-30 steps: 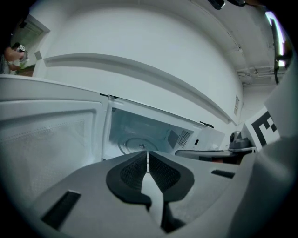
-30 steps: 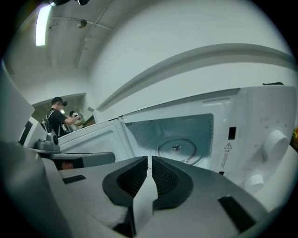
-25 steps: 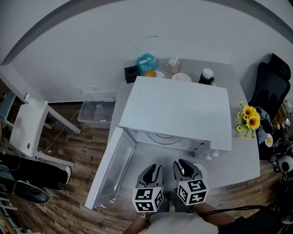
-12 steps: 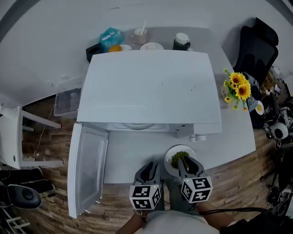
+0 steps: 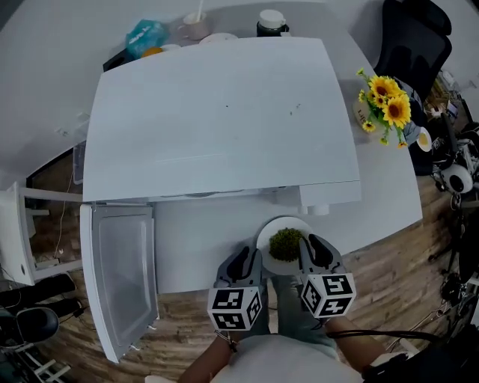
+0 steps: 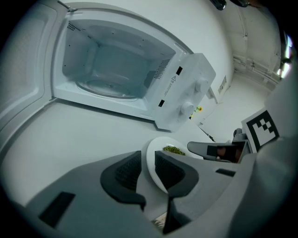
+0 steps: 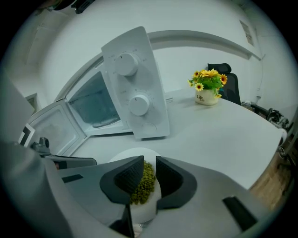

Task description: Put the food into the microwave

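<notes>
The left gripper [image 6: 148,155] has its jaws only a narrow slot apart. Through that slot show the near rim of a white plate [image 5: 269,230] and a strip of table [image 5: 198,258]. Its right jaw hides part of the plate, and nothing is pinched. The right gripper [image 7: 149,160] is just as narrow. A heap of green peas [image 7: 141,186] shows in its gap, with the plate's rim below. How high the jaws stand over the food is hard to judge. In the head view this gripper covers the plate's right edge.

The plate sits on the table just in front of the microwave [image 5: 217,120], below its knobs [image 7: 126,64]. The door [image 5: 120,280] stands swung open to the left. From above, the cavity is hidden under the microwave's top. The left gripper view looks into it and shows the glass turntable [image 6: 104,86] bare. Behind the microwave, a cup [image 5: 196,27] and a dark jar [image 5: 271,21] are partly cut off by its top. Sunflowers [image 5: 385,105] stand at the table's right edge.
</notes>
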`<state>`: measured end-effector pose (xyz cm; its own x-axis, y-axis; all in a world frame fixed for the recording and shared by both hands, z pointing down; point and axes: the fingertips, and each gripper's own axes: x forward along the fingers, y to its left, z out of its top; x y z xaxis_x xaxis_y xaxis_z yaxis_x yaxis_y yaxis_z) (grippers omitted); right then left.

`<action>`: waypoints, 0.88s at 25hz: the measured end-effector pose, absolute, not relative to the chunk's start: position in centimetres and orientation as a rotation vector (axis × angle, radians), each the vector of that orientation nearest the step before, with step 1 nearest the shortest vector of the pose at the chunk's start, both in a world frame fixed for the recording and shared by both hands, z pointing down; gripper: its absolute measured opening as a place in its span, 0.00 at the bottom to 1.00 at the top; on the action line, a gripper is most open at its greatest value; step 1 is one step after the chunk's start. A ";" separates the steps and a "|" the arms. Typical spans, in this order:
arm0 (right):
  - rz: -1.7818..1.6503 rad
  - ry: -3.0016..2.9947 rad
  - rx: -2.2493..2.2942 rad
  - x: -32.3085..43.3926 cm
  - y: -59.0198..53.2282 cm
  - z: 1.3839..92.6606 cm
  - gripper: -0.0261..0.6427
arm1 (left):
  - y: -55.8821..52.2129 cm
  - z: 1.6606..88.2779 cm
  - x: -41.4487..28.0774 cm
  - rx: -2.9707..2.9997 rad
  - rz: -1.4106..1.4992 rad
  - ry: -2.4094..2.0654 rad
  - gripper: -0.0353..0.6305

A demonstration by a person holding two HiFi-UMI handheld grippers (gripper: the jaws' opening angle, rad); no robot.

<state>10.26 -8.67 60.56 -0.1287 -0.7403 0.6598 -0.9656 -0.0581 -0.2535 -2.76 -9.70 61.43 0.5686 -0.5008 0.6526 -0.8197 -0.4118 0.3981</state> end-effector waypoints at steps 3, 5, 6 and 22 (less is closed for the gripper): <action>1.007 -1.874 1.845 10.9 -8.3 61.5 0.14 | -9.6 62.3 -2.8 2.073 0.598 -1.047 0.19; 1.015 -1.853 1.865 11.4 -8.0 61.9 0.14 | -9.2 62.8 -2.9 2.058 0.609 -1.041 0.19; 1.016 -1.842 1.876 11.6 -7.9 62.0 0.14 | -9.1 63.0 -2.9 2.051 0.612 -1.038 0.19; 1.029 -1.791 1.865 12.6 -6.7 63.5 0.14 | -8.6 64.0 -1.2 2.025 0.647 -1.019 0.18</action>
<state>12.59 -6.72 63.45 -0.0670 -0.7052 0.7058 -0.9650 -0.1341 -0.2256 -1.19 -8.56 64.01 0.5523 -0.4407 0.7076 -0.8280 -0.3890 0.4039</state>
